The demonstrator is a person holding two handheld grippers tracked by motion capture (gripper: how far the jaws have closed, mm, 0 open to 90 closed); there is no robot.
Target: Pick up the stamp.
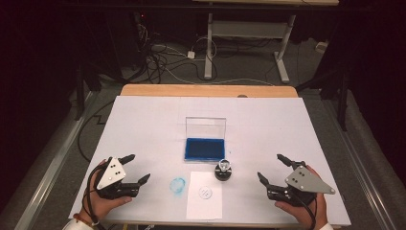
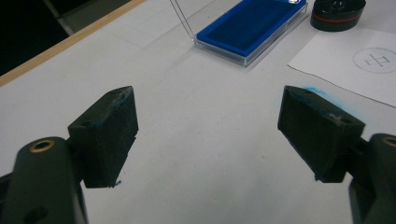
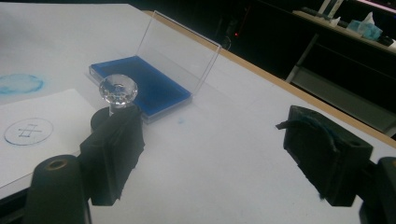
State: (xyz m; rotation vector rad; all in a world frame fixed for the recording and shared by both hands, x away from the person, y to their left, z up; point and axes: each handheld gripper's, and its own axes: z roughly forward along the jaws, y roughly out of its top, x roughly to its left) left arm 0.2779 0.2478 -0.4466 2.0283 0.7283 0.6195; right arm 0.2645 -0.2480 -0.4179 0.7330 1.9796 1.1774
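A blue ink pad (image 1: 204,149) lies mid-table with its clear lid (image 1: 205,127) standing open behind it. Just right of its front edge stands a black stamp (image 1: 223,169) with a crystal knob (image 3: 118,89). In front lies a white paper sheet (image 1: 205,201) bearing a round blue stamped mark (image 1: 205,192). My left gripper (image 1: 140,167) rests open at the front left, nothing between its jaws. It looks toward the ink pad (image 2: 250,25) and stamp (image 2: 337,14). My right gripper (image 1: 269,166) is open at the front right, right of the stamp and apart from it.
A round blue ink smudge (image 1: 177,185) marks the white table cover left of the sheet. The table's wooden far edge (image 1: 206,90) runs behind the cover. Beyond it are floor cables (image 1: 163,57) and a desk's white legs (image 1: 208,48).
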